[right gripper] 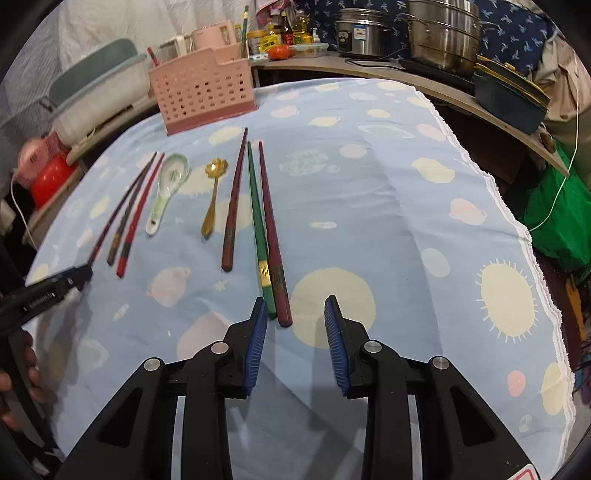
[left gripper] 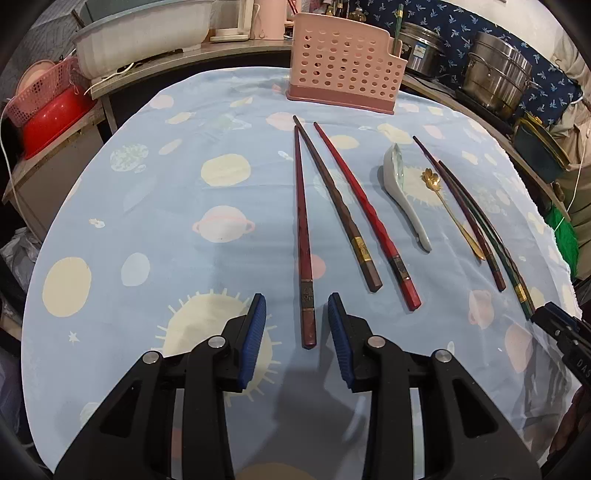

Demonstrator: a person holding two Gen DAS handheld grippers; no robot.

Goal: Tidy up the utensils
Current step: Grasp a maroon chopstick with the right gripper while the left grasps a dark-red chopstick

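Note:
Several chopsticks lie on the blue planet-print cloth [left gripper: 166, 236]. In the left wrist view my left gripper [left gripper: 297, 306] is open, its blue pads either side of the butt of a dark red chopstick [left gripper: 303, 236]. A brown chopstick [left gripper: 334, 199] and a red chopstick [left gripper: 365, 210] lie beside it. A white ceramic spoon [left gripper: 402, 188] and a gold spoon [left gripper: 452, 214] lie further right. In the right wrist view my right gripper [right gripper: 295, 310] is open just behind the butts of a green chopstick [right gripper: 258, 221] and a maroon chopstick [right gripper: 271, 229]. A pink perforated holder [left gripper: 343, 62] stands at the table's far edge, also in the right wrist view [right gripper: 203, 92].
A white tub [left gripper: 144, 37] and a red bowl [left gripper: 55, 114] sit off the table's left side. Steel pots [right gripper: 443, 33] and a rice cooker [right gripper: 362, 33] stand on a bench behind. The cloth's right edge [right gripper: 517, 221] drops to a green bag [right gripper: 557, 221].

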